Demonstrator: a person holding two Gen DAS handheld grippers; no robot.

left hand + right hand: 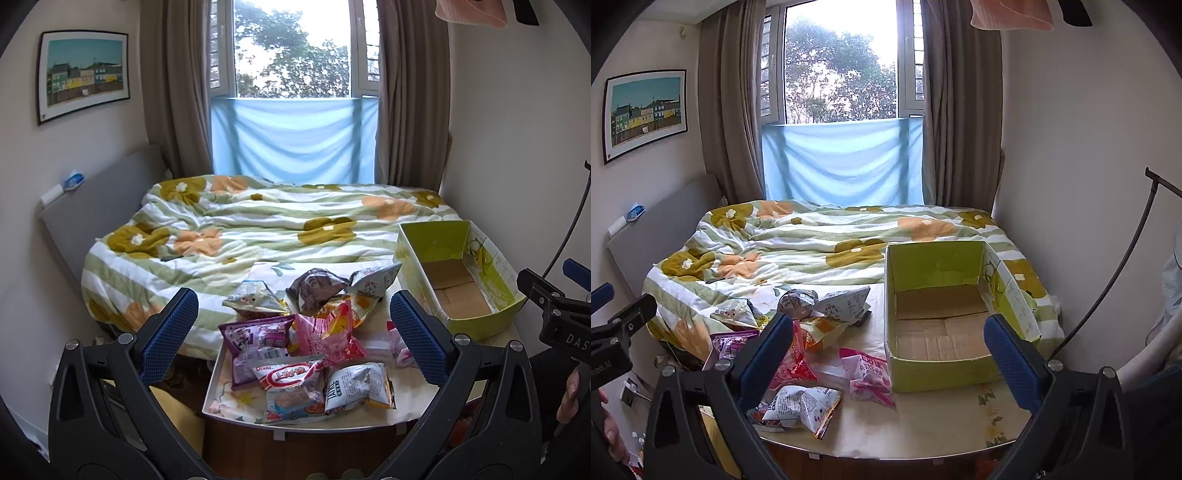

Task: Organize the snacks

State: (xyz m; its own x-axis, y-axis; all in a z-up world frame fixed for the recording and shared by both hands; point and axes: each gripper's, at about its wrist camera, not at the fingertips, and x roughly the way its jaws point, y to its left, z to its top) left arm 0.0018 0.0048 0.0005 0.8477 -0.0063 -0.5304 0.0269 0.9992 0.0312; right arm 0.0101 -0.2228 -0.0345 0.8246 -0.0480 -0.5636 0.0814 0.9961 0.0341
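The left hand-held gripper (293, 332) hangs released over the snack packets (306, 347) heaped just ahead on the worktop (934, 417); the right hand-held gripper (888, 354), also released, faces the empty box (942, 332), likely their destination.

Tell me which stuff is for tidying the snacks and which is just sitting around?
For the job: snack packets, green cardboard box, left tool, right tool.

Just lying about: flowered quilt, framed picture, curtains, blue cloth.
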